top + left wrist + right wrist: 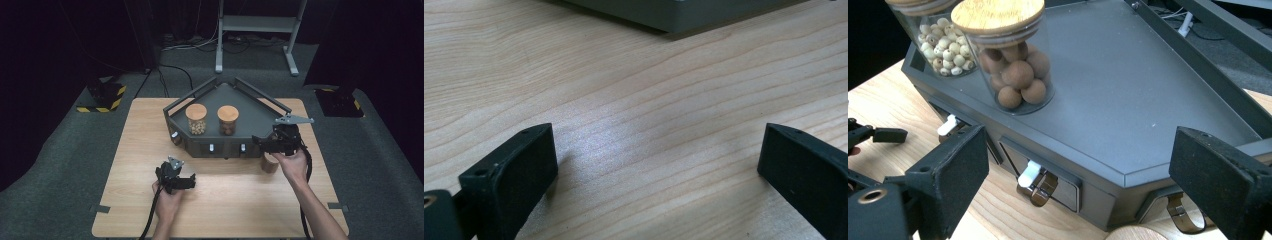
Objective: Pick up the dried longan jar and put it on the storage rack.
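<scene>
**Right gripper comes to the rack where two jars stand**

Dark curtains and grey carpet surround a light wooden desk (220, 200). Toward its far edge sits a grey rack (250, 117) with a low rail, which seems made to keep jars from sliding off. Two jars stand on it side by side: the bead jar (196, 120) with pale beads, and the ball jar (1015, 65) with brown balls, both closed with wooden lids. Under the front of the rack hang small clips with white tabs (1029, 174), probably for holding things.

A third jar (270, 163) lies on the desk just beside the right front corner of the rack, partly hidden by the right hand. The right gripper (280, 140) hovers above that corner, its jaws open wide and empty; I judge it is placed so to reach a jar. The left gripper (175, 177) rests near the middle of the desk, jaws open over bare wood, apparently waiting out of the way.
</scene>
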### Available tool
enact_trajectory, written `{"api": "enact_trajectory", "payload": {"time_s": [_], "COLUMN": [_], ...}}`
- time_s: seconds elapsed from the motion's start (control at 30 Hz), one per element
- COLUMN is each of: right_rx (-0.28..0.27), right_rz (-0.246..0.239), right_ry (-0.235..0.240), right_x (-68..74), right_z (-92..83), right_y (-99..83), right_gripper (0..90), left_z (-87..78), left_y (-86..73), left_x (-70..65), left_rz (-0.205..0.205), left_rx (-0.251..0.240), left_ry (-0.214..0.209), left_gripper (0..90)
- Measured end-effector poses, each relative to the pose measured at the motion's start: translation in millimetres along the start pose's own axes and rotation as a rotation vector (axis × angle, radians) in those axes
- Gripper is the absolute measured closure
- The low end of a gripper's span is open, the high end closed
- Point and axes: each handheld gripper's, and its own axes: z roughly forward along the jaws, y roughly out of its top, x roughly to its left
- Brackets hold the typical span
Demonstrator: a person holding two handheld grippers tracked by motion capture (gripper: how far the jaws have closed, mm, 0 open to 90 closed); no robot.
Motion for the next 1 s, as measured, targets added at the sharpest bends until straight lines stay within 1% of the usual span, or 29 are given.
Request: {"api": "enact_trajectory", "payload": {"time_s": [0.07,0.23,0.5,0.7,0.8,1.0], "right_rx": [-0.003,-0.008,-0.013,-0.013,-0.015,-0.018], "right_rz": [-0.001,0.020,0.020,0.042,0.050,0.045], "right_ry": [-0.003,-0.006,-0.020,-0.023,-0.026,-0.034], "right_x": [0.3,-2.9,-2.9,-6.9,-7.4,-5.8], "right_z": [-0.2,-0.9,-3.7,-3.9,-4.7,-5.8], "right_y": [-2.9,-11.9,-25.1,-34.1,-37.1,-41.5], "right_gripper": [8.7,8.7,8.4,8.3,8.2,8.1], "left_z": [0.0,0.0,0.0,0.0,0.0,0.0], "left_y": [0.0,0.0,0.0,0.0,0.0,0.0], "left_x": [0.0,0.0,0.0,0.0,0.0,0.0], "left_rz": [0.000,0.000,0.000,0.000,0.000,0.000], "left_rx": [0.000,0.000,0.000,0.000,0.000,0.000], "left_ry": [0.000,0.000,0.000,0.000,0.000,0.000], "left_gripper": [2.5,2.5,2.5,2.5,2.5,2.5]}}
